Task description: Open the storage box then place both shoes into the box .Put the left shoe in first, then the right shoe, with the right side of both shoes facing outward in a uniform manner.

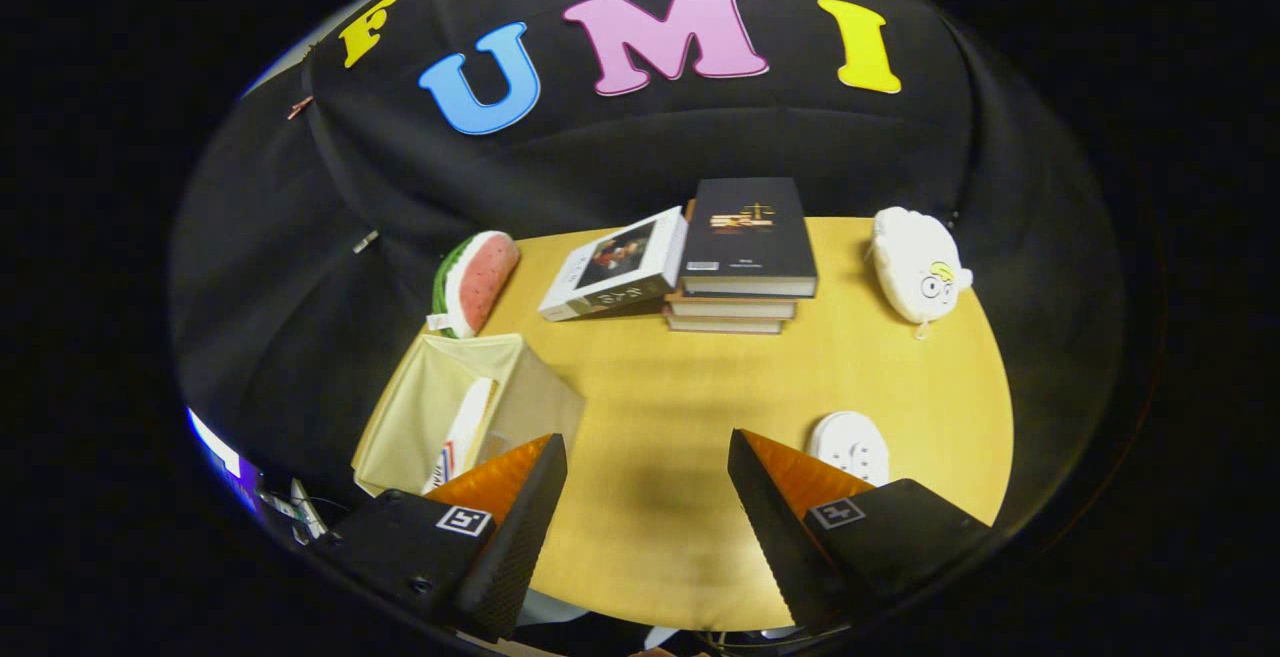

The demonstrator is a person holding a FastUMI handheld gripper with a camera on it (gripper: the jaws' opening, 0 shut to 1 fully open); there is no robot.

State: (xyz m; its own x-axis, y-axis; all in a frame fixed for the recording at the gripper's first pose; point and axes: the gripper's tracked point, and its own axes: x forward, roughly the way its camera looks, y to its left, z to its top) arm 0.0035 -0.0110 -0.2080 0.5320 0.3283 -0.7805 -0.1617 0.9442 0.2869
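I hold my gripper (645, 497) high above the wooden table (700, 397) with its fingers (520, 507) spread wide and nothing between them, only bare tabletop and their own shadow. I keep it raised and empty like this, I judge, because I am between steps and want the whole table in sight before committing to a reach.

Just ahead of my left finger stands the fabric storage box (470, 417), cream-coloured, its mouth turned up toward me. The lid seems to be folded back already, and something white with a red and blue mark, probably the left shoe (462, 435), stands on edge inside it, though the finger hides the lower part and I cannot be sure of its facing.

Just beyond my right finger lies a white perforated clog (850, 445), flat on the table, partly covered by the finger. That is the right shoe, I think, and it sits close because it is the next thing to take.

Farther off, beyond the box, a watermelon-slice plush (478, 282) leans at the table edge. Past the middle rests a stack of books (745, 257), with a white-covered book (615, 267) propped against its left side. Off to the far right lies a white plush toy (915, 265).
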